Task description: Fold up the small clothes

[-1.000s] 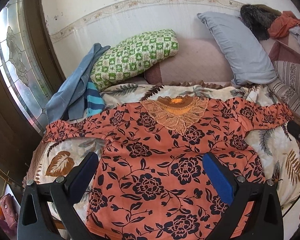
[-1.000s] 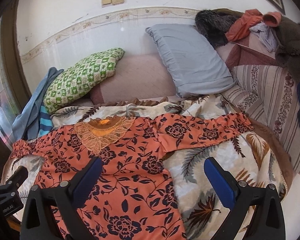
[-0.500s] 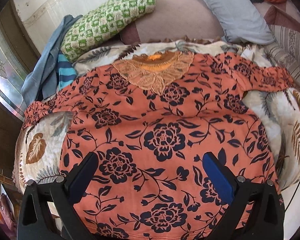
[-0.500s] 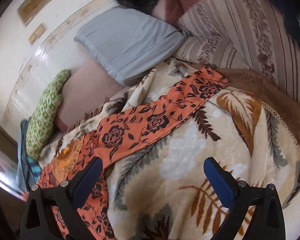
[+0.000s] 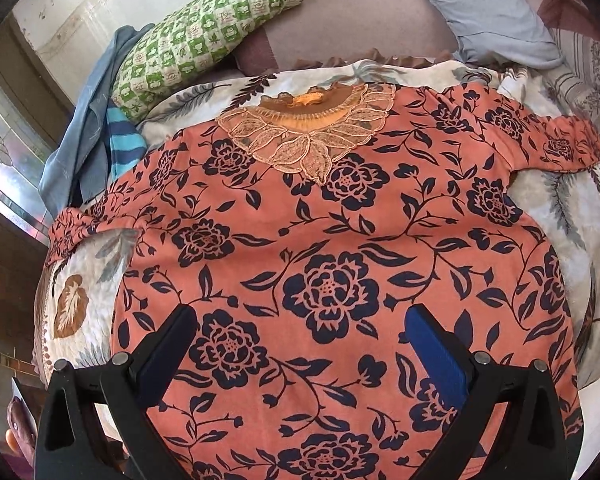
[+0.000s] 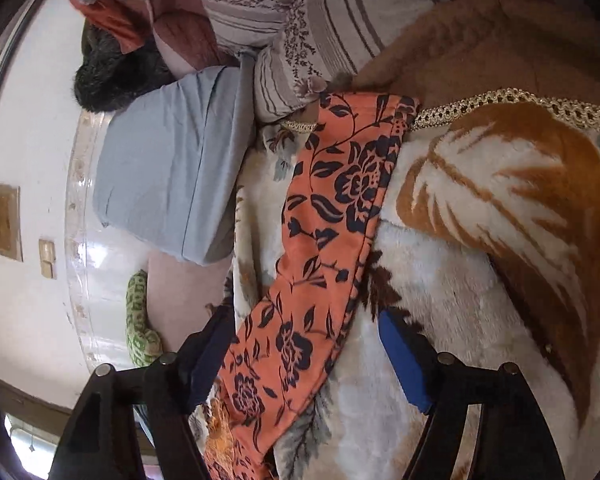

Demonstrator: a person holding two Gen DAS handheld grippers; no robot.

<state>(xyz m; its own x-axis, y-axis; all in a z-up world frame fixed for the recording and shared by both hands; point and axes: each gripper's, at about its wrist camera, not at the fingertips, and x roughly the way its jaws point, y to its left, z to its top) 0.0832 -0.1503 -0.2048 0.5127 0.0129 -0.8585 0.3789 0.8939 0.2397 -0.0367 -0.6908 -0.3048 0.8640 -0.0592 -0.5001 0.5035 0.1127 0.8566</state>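
An orange top with dark blue flowers [image 5: 332, 248] lies flat, front up, on a leaf-patterned blanket [image 5: 76, 280]. Its lace collar [image 5: 308, 136] points away from me and both sleeves are spread out. My left gripper [image 5: 296, 320] is open and empty, hovering over the lower body of the top. In the right wrist view, rolled sideways, the top's right sleeve [image 6: 332, 216] runs between the jaws of my right gripper [image 6: 304, 324], which is open and empty just above it. The sleeve cuff [image 6: 364, 104] lies by the blanket's gold trim.
A green checked pillow [image 5: 204, 36], a grey-blue pillow [image 5: 488, 12] and a pink bolster [image 5: 352, 20] lie against the wall. Blue clothes [image 5: 96, 120] hang at the left bed edge. Striped cushions [image 6: 312, 28] and a clothes pile [image 6: 112, 52] sit to the right.
My left gripper has moved down and closer over the body of the top. My right gripper has swung right, rolled sideways and come down over the right sleeve. Both stay open.
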